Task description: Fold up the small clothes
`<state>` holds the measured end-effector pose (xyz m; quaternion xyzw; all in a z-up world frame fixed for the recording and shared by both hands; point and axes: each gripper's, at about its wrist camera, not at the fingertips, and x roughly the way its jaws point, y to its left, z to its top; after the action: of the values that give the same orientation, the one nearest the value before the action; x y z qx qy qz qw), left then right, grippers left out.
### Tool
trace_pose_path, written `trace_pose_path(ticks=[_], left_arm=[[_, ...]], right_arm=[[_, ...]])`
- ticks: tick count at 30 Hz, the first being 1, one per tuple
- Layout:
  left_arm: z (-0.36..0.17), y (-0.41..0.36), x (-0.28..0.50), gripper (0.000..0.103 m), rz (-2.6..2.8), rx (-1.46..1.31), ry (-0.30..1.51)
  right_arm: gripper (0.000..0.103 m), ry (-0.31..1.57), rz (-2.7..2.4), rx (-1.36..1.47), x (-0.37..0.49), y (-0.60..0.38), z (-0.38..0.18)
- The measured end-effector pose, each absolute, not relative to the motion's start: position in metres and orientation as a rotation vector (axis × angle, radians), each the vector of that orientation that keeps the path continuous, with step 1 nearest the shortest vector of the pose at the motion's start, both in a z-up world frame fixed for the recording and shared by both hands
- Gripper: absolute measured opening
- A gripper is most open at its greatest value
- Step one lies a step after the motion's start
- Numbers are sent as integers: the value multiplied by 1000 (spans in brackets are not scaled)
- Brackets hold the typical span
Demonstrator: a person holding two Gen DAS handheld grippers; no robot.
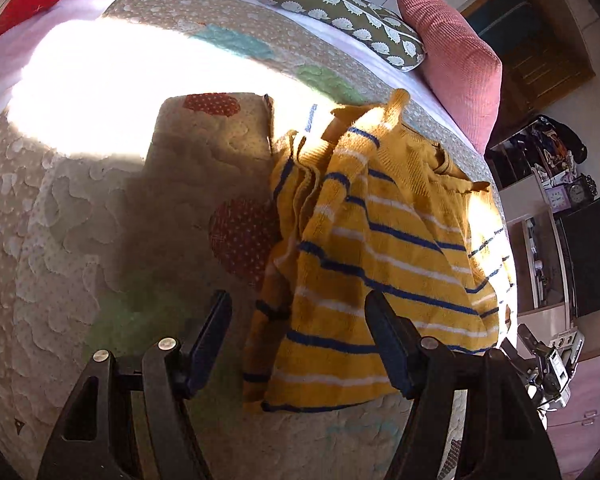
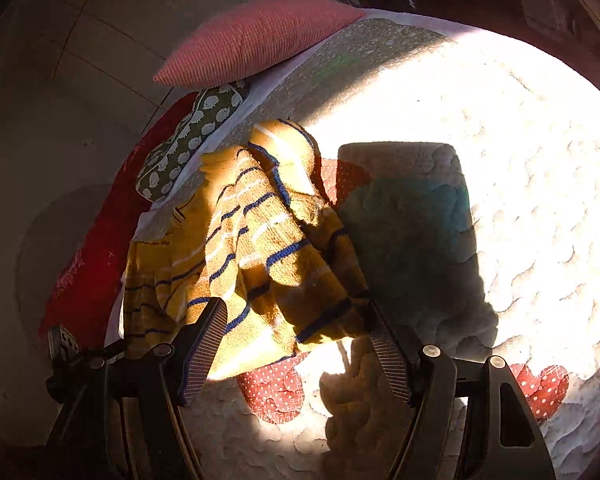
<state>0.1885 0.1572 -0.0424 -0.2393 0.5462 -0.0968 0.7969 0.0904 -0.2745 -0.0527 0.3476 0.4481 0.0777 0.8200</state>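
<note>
A yellow striped sweater [image 1: 384,240] lies rumpled on the quilt [image 1: 80,216], partly in sunlight. Beyond it sit a pink pillow [image 1: 452,64] and a patterned cushion [image 1: 336,12]. Left gripper [image 1: 300,340] and right gripper [image 2: 300,344] both gape wide, holding nothing.

one striped sweater [image 1: 384,240], two pillows [image 1: 452,56], one quilt [image 1: 80,220], two grippers [image 1: 300,332]

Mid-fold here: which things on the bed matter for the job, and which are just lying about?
For the job:
yellow striped sweater
left gripper, open
right gripper, open

Lying about:
pink cushion
hedgehog-print bolster
quilt
clocks on shelf
</note>
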Motion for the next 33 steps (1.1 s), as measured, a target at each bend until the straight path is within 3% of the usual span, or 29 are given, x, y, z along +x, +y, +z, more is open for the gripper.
trace_pose_path(ticks=[7, 10, 12, 13, 14, 15, 24, 26, 33], left_arm=[[-56, 137, 201, 84, -284, -587, 1180], [-62, 137, 209, 85, -241, -647, 1186], [-62, 133, 213, 69, -193, -605, 1207], [-61, 129, 214, 36, -177, -557, 1222], [-61, 127, 215, 22, -215, -552, 1242], [-59, 128, 214, 21, -227, -561, 1249], [-21, 141, 191, 13, -223, -509, 1219], [-18, 148, 180, 6, -215, -501, 1218], [-15, 159, 137, 7, -182, -455, 1181]], right_arm=[[77, 939, 241, 886, 97, -263, -80], [77, 910, 250, 925, 110, -257, -85], [77, 875, 229, 944, 119, -253, -88], [74, 864, 223, 939, 121, -251, -88], [44, 874, 222, 924, 124, -248, -87], [17, 903, 236, 926, 128, -244, -90], [13, 898, 285, 969, 94, -232, -73], [13, 904, 305, 957, 83, -226, -69], [18, 939, 307, 919, 47, -210, -82]])
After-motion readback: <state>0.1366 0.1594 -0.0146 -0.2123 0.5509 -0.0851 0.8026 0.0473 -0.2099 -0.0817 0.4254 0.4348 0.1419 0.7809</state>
